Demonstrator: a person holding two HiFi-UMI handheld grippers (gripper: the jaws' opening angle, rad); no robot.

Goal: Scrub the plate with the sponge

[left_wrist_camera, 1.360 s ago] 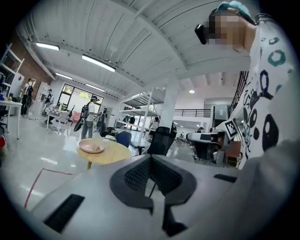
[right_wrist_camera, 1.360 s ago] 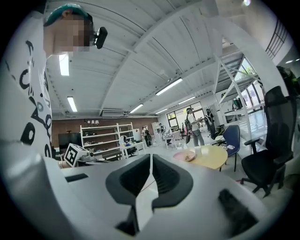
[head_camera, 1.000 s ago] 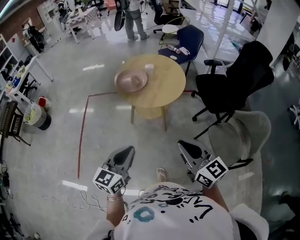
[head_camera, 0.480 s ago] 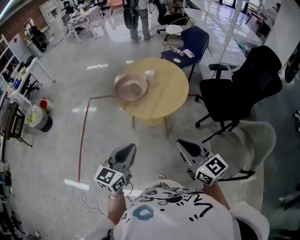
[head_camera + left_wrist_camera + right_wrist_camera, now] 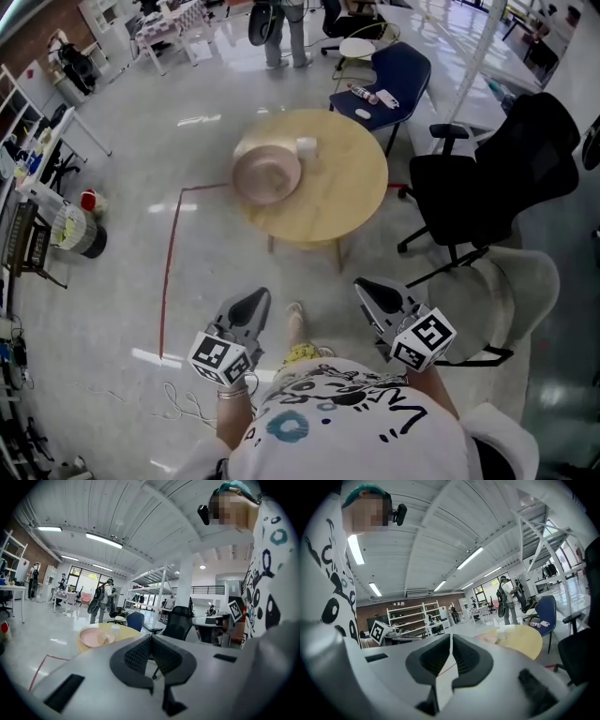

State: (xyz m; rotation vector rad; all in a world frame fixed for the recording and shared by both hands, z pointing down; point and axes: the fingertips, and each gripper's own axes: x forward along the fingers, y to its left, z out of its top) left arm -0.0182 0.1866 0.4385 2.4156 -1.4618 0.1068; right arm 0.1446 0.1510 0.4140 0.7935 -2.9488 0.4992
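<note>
A pink plate (image 5: pixel 267 173) sits on the left part of a round wooden table (image 5: pixel 347 187), several steps ahead of me. A small white cup-like thing (image 5: pixel 307 147) stands just behind it. In the left gripper view the plate (image 5: pixel 93 637) holds a small pale lump (image 5: pixel 106 639), perhaps the sponge. Low and close to my body, my left gripper (image 5: pixel 255 298) and right gripper (image 5: pixel 366 289) are both shut, empty and far short of the table. The right gripper view shows the table (image 5: pixel 525 641) and plate (image 5: pixel 490 638) beyond the shut jaws.
A black office chair (image 5: pixel 487 159) stands right of the table, a blue chair (image 5: pixel 394 80) behind it, and a grey chair (image 5: pixel 497 291) near my right side. Red tape (image 5: pixel 169 262) marks the floor at left. A person (image 5: pixel 286 28) stands far back. A bucket (image 5: pixel 75 230) sits at left.
The table and plate have drifted lower and look larger as I walk toward them. A foot now shows between the grippers. Both grippers keep their pose and stay shut.
</note>
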